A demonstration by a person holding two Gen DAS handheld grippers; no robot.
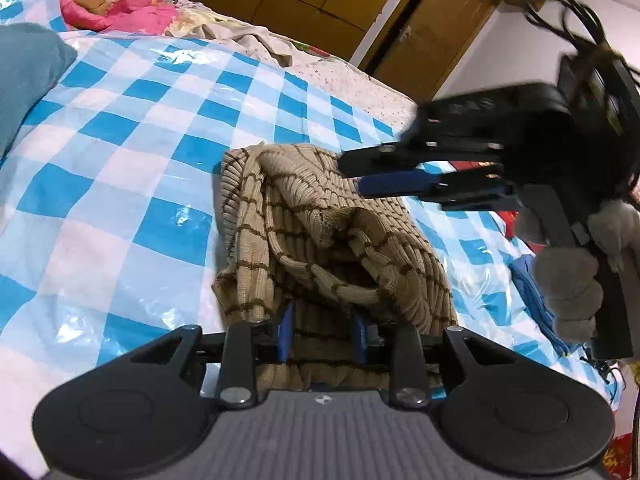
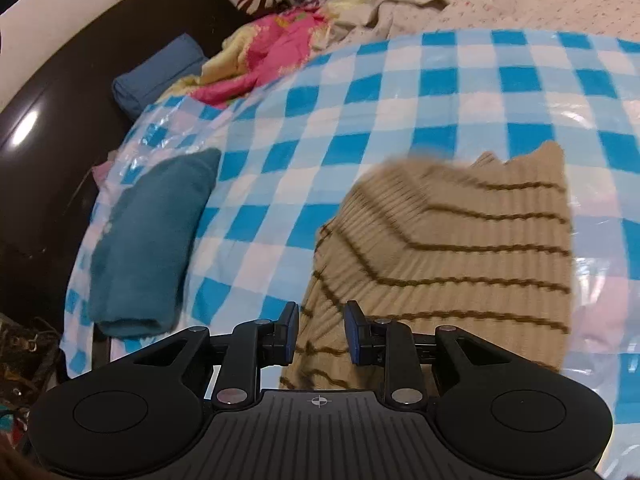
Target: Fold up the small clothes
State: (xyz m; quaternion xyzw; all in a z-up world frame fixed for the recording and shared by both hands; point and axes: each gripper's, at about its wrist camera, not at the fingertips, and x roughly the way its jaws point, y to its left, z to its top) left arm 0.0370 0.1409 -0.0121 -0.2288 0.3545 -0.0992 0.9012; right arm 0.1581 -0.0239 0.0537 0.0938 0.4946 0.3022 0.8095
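Beige striped knit garment (image 1: 320,236) lies crumpled on a blue-and-white checked plastic sheet (image 1: 132,148) spread over the bed (image 2: 552,4).

Left gripper (image 1: 322,330): blue pads stand apart, garment bunched over and between the fingers (image 1: 287,332) — whether the pads press the cloth cannot be told, as folds hide their tips.

Right gripper (image 2: 322,330): fingers (image 2: 356,332) parted, a visible gap between the pads, nothing pinched. Garment spreads from 12 to 3 o'clock of these fingertips, its near edge passing beneath the gap; fabric blurred in this view.

From the left wrist view the right gripper (image 1: 360,174) comes in from 3 o'clock, fingertips at the garment's far right edge, held by a gloved hand (image 1: 572,280).

Folded teal cloth (image 2: 148,240) at 9 o'clock on the sheet, well apart from the garment. Pink bedding (image 2: 276,52) heaped at 11 o'clock.
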